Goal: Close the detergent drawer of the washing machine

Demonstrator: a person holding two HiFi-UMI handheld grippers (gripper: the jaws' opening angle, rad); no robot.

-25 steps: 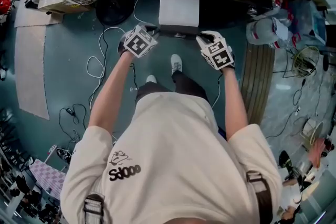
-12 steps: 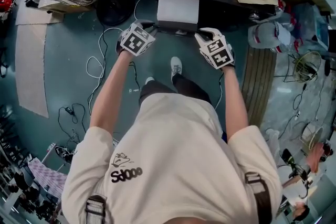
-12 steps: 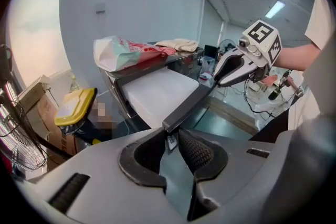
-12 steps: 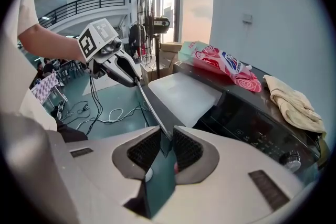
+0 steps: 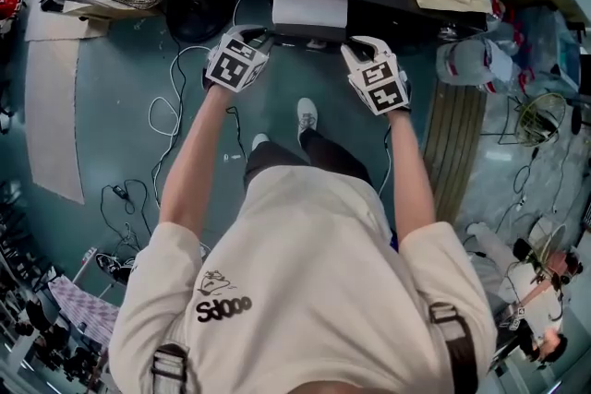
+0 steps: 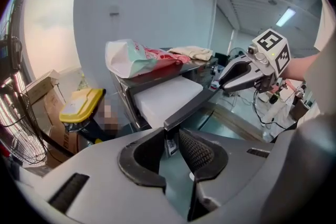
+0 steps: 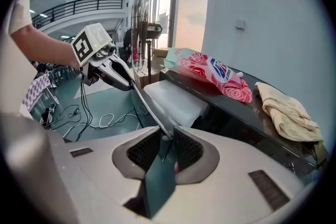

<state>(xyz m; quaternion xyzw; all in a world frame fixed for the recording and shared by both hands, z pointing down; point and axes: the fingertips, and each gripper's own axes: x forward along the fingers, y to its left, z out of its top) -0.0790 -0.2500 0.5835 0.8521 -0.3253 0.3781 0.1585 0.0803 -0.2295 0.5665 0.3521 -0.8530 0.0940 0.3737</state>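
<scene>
The detergent drawer stands part-way out of the dark washing machine, lying level. It is a white, flat-topped box with a long dark front panel (wider than the box) across its outer end.

Bright, even daylight from windows beside the washing machine, strip lamp lit above it; shadows soft, frame edges fisheye-bent and darkly vignetted.
</scene>
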